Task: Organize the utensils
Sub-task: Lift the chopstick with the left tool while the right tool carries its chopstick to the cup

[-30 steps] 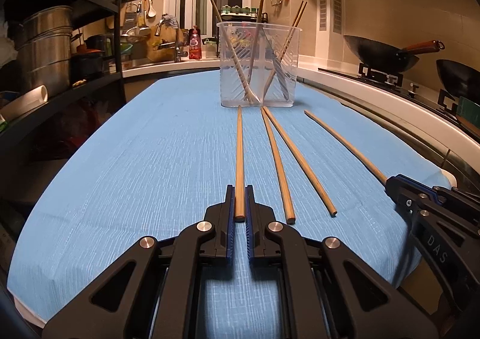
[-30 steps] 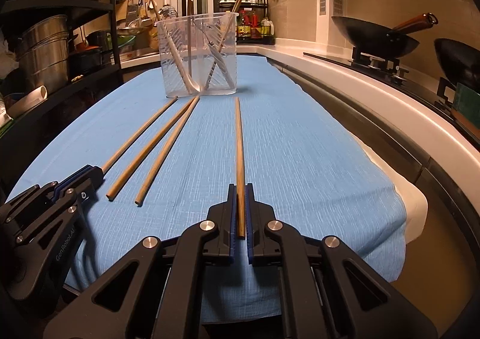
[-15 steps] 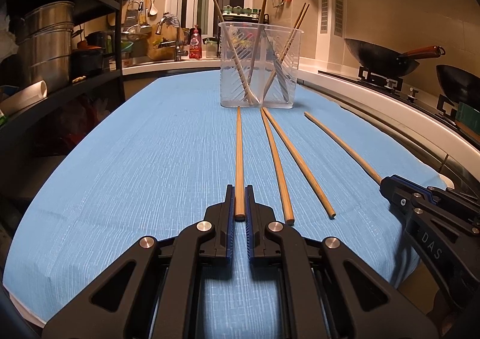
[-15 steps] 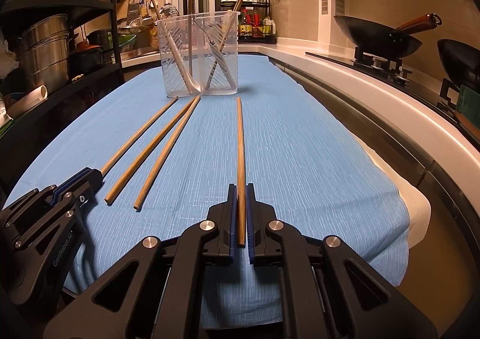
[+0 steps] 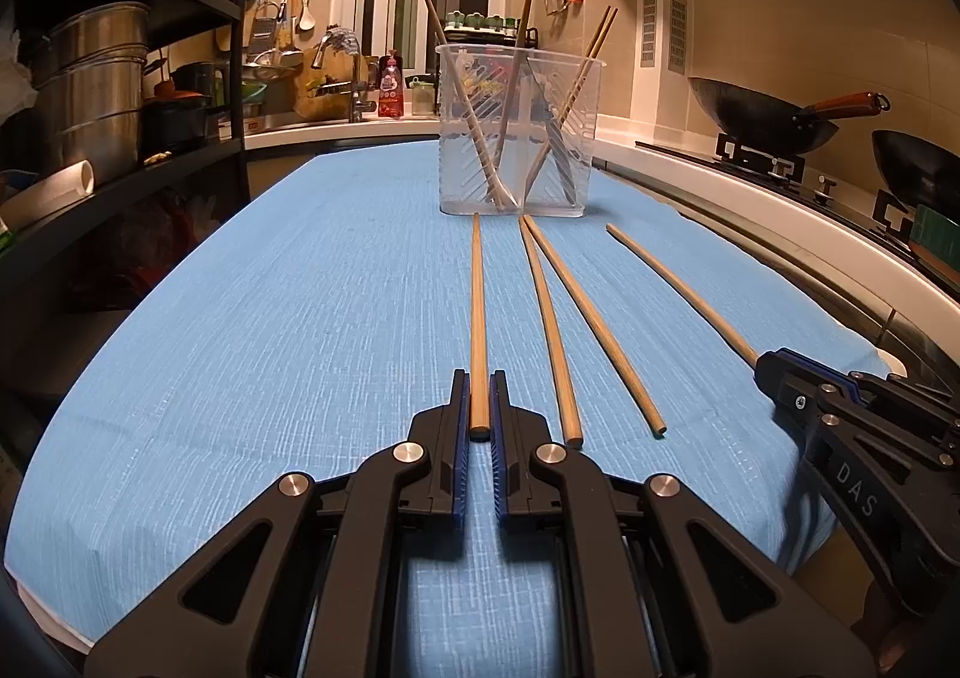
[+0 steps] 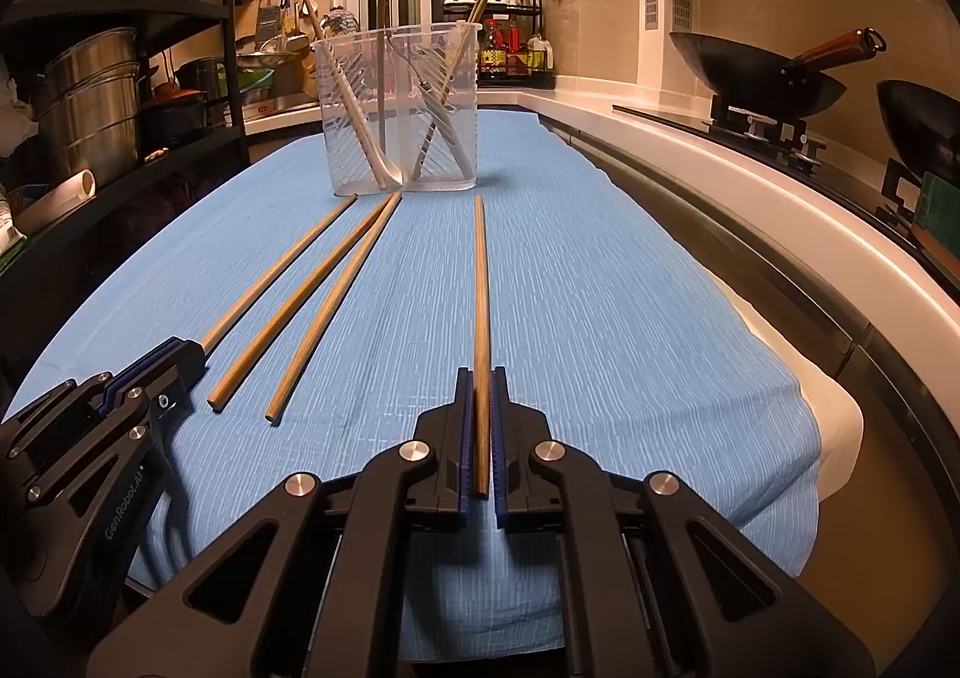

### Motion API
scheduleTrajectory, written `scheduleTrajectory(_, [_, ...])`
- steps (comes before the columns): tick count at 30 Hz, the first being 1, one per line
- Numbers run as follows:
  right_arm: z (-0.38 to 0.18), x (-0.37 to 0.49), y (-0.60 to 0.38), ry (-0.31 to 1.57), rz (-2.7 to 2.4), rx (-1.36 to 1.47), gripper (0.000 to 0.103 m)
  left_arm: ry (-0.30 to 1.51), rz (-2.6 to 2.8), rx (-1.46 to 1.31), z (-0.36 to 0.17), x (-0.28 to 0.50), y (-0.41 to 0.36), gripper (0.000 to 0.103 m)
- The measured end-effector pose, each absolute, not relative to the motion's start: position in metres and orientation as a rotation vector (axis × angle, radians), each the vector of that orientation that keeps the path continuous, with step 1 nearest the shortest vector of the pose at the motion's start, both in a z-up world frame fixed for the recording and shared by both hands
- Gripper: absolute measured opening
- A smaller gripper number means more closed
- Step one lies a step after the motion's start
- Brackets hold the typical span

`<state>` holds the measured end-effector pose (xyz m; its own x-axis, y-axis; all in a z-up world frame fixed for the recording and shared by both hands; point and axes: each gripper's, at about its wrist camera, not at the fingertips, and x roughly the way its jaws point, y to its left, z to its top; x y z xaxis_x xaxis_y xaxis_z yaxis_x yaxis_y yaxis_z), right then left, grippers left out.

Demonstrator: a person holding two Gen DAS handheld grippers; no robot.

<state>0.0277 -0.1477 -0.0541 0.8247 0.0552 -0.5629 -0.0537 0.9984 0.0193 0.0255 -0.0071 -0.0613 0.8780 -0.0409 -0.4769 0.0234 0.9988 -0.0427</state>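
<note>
At the near edge of the blue cloth [image 5: 300, 318], the left gripper [image 5: 478, 408] is clamped on the near end of the leftmost chopstick [image 5: 478, 318], and the right gripper [image 6: 481, 408] is clamped on the near end of the rightmost chopstick [image 6: 480, 288]; compared with the earlier frames, both grips and both chopsticks are unchanged and nothing on the cloth has shifted. Each held chopstick runs straight ahead from its jaws, lying along the cloth with its far tip toward the clear plastic holder [image 5: 519, 132]. Between the two held sticks, two loose chopsticks [image 5: 549, 330] are laid on the cloth, touching at their far tips just before the holder and spread apart toward the near edge. Four chopsticks are thus counted on the cloth. The holder is stood near the far edge of the cloth, with several chopsticks and pale utensils leaned inside. Two woks [image 5: 762, 114] are seen on the stove off the right edge.
</note>
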Motion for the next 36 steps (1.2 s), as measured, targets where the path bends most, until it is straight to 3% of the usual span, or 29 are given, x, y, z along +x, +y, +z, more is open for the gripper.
scheduleTrajectory(18, [-0.038,0.023,-0.158,0.587,0.037,0.011,0.006,0.48,-0.038,-0.035,-0.053,0.02,-0.006,0.007])
scheduleTrajectory(36, [0.027,0.005,-0.177,0.457,0.042,0.029,0.006,0.36,-0.058,-0.062,0.008,-0.007,-0.001,0.007])
